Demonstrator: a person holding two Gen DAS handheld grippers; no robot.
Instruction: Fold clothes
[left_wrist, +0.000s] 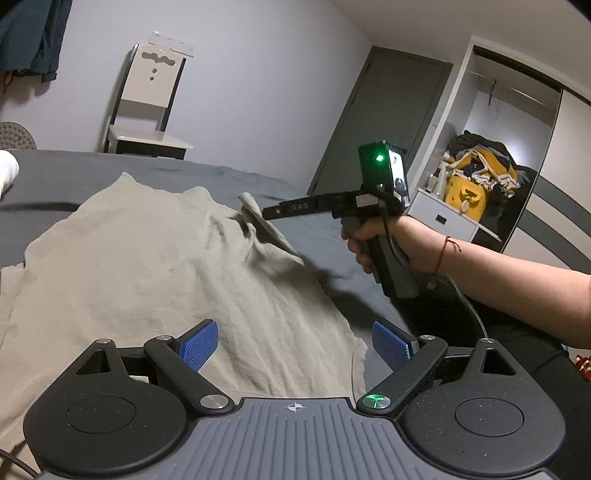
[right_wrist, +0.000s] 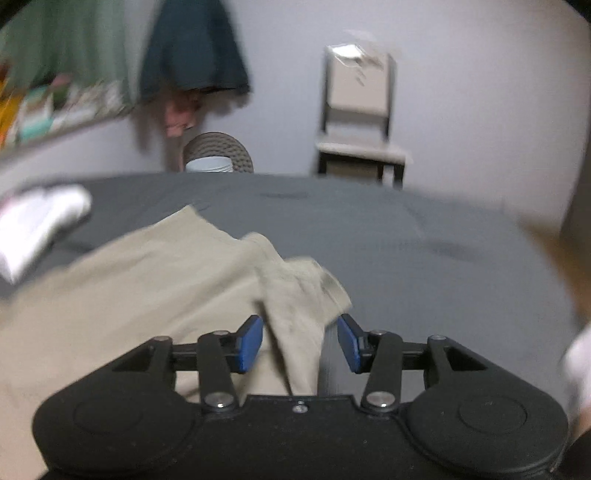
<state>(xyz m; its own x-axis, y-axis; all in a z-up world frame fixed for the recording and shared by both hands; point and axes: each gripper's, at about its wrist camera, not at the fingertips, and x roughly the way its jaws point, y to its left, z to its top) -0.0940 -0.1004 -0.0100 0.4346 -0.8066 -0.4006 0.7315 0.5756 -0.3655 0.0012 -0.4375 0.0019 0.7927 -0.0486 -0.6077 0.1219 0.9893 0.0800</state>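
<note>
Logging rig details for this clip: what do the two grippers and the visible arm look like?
Both grippers, left gripper and right gripper, are black with blue textured pads. The left has a ribbed grey plate, crosshair mark and green light. The right, seen from outside, has a pistol handle, cable and green LED. The forearm is bare, with a red string bracelet.

Your left wrist view is sharp under soft, even indoor light; a green lamp glows on the right hand-held gripper (left_wrist: 271, 212), whose shadow falls on the bed (left_wrist: 343, 236) beneath it. Your right wrist view is motion-blurred, worst toward the edges, where the chair (right_wrist: 360, 110) smears. Both views bend at the rim.
</note>
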